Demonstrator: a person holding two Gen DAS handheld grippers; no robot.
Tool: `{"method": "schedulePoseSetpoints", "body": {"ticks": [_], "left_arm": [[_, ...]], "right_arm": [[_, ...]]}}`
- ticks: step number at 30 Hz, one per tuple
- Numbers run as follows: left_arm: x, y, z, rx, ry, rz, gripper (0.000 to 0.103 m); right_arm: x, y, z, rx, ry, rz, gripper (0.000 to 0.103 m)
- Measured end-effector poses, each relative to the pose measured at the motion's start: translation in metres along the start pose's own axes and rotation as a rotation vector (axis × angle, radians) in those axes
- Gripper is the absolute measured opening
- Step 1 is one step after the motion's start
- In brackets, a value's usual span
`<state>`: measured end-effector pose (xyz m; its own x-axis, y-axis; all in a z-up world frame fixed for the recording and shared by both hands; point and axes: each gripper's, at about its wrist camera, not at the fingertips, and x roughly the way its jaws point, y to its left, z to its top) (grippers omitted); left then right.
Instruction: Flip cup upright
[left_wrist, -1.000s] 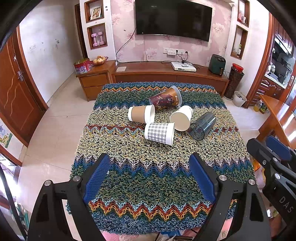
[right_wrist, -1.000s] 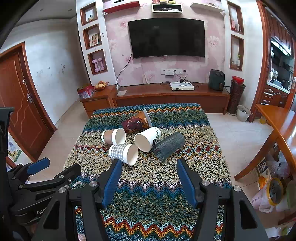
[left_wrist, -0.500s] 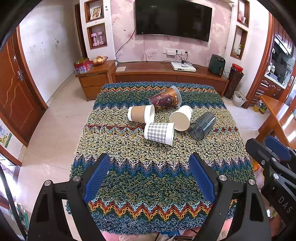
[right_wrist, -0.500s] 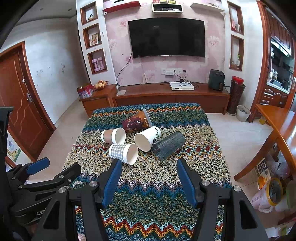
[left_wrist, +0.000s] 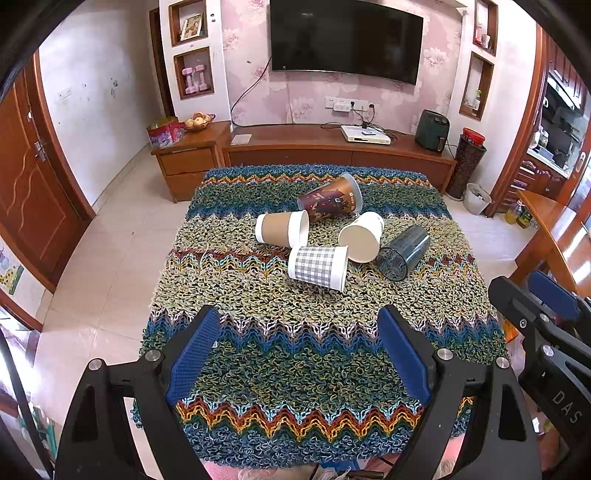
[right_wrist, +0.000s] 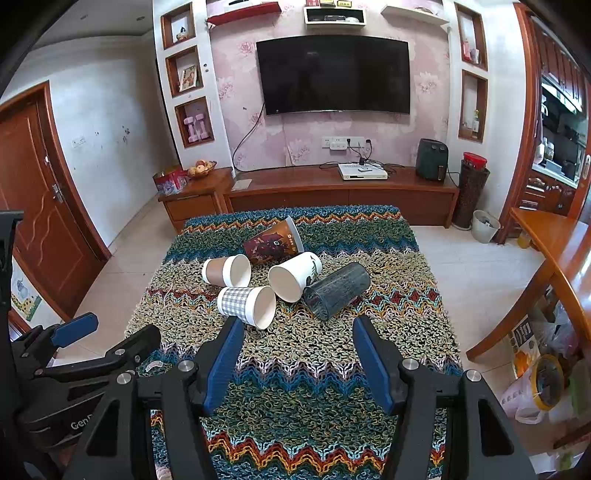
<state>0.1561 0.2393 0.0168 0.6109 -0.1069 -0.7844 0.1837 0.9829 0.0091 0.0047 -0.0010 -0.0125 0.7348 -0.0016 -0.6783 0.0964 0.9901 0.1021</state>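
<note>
Several cups lie on their sides in the middle of a table under a knitted zigzag cloth (left_wrist: 295, 369): a checked paper cup (left_wrist: 317, 267) (right_wrist: 245, 305), a brown-sleeved paper cup (left_wrist: 282, 229) (right_wrist: 226, 270), a white paper cup (left_wrist: 361, 237) (right_wrist: 294, 276), a dark printed cup (left_wrist: 329, 199) (right_wrist: 273, 242) and a dark clear plastic tumbler (left_wrist: 403, 253) (right_wrist: 337, 290). My left gripper (left_wrist: 299, 332) is open and empty above the near part of the cloth. My right gripper (right_wrist: 297, 343) is open and empty, just short of the checked cup.
A wooden TV cabinet (left_wrist: 332, 147) stands beyond the table's far edge, a wooden table (right_wrist: 554, 251) to the right. Tiled floor (left_wrist: 110, 266) lies to the left. The right gripper's body shows at the left wrist view's right edge (left_wrist: 546, 332).
</note>
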Motion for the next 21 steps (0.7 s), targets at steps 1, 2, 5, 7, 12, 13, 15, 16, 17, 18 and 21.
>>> {"method": "schedulePoseSetpoints", "body": {"ticks": [1, 2, 5, 7, 12, 13, 15, 16, 17, 18, 21], "left_arm": [[0.0009, 0.0008, 0.0006, -0.001, 0.000, 0.000, 0.089], [0.0010, 0.0005, 0.0008, -0.002, 0.001, 0.000, 0.089], [0.0008, -0.0004, 0.0007, -0.002, -0.001, 0.001, 0.089], [-0.0005, -0.0005, 0.0010, -0.002, -0.001, 0.000, 0.089], [-0.0001, -0.0014, 0.0013, -0.002, 0.000, 0.000, 0.089], [-0.0002, -0.0003, 0.0006, -0.003, -0.001, -0.001, 0.089], [-0.0003, -0.0014, 0.0011, -0.002, -0.001, 0.000, 0.089], [-0.0001, -0.0005, 0.0005, -0.002, -0.002, 0.000, 0.089], [0.0001, -0.0002, 0.0003, -0.003, -0.003, -0.001, 0.089], [0.0002, -0.0001, 0.0002, -0.003, -0.002, -0.001, 0.089], [0.0001, -0.0013, 0.0007, -0.001, -0.002, -0.001, 0.089]], "right_arm": [[0.0006, 0.0003, -0.0005, -0.001, -0.001, -0.001, 0.062], [0.0008, 0.0004, -0.0008, -0.001, -0.001, -0.001, 0.062], [0.0023, -0.0002, -0.0021, -0.001, 0.000, -0.001, 0.062], [0.0015, 0.0002, -0.0019, 0.000, -0.001, -0.001, 0.062], [0.0019, 0.0005, -0.0019, -0.002, 0.000, -0.003, 0.062], [0.0023, 0.0000, -0.0026, -0.002, 0.001, -0.002, 0.062], [0.0026, -0.0002, -0.0033, -0.001, 0.002, -0.003, 0.062], [0.0029, -0.0006, -0.0040, -0.001, 0.001, -0.003, 0.062], [0.0034, -0.0006, -0.0043, -0.001, 0.000, -0.003, 0.062], [0.0034, -0.0002, -0.0037, -0.002, 0.001, -0.004, 0.062], [0.0044, -0.0009, -0.0047, -0.001, 0.003, -0.003, 0.062]]}}
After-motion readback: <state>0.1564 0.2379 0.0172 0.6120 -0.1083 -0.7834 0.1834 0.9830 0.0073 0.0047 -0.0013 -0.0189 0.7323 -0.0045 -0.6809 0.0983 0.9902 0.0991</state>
